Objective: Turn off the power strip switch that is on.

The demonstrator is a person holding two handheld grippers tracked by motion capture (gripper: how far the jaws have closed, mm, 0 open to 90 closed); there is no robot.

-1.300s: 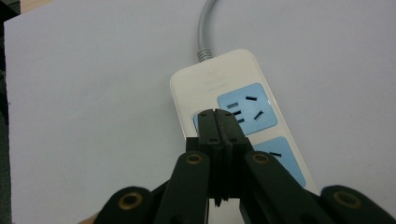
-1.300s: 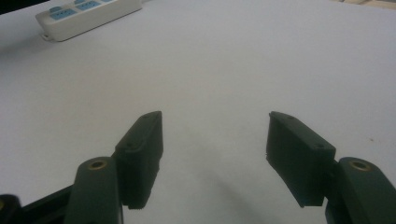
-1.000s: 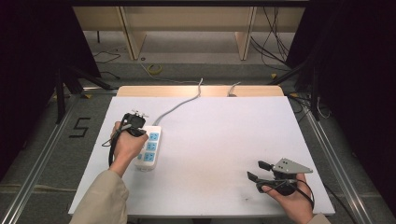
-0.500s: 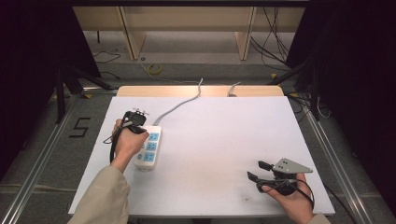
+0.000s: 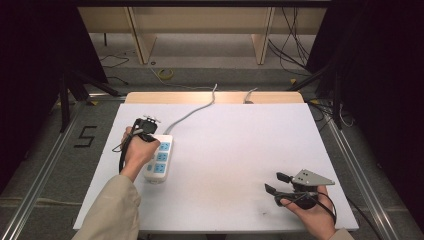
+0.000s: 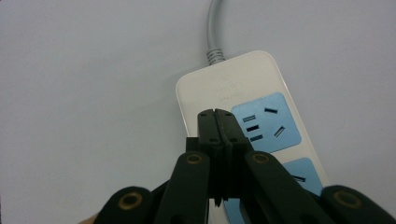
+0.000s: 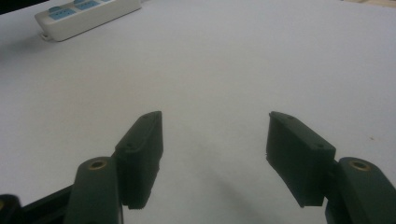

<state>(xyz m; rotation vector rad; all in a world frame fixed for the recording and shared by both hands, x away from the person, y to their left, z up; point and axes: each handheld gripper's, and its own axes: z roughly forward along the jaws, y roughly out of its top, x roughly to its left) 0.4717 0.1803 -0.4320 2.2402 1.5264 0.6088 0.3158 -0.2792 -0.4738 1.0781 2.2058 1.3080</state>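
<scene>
On the left half of the white table, the white plastic power strip with blue socket faces lies flat, its grey cable trailing toward the far edge. The left gripper hangs over the strip's far end with its jaws pressed together, holding nothing. With shut tips it may only nudge or skid the strip sideways against the cable's pull. The right gripper rests near right, jaws apart and empty, well away.
</scene>
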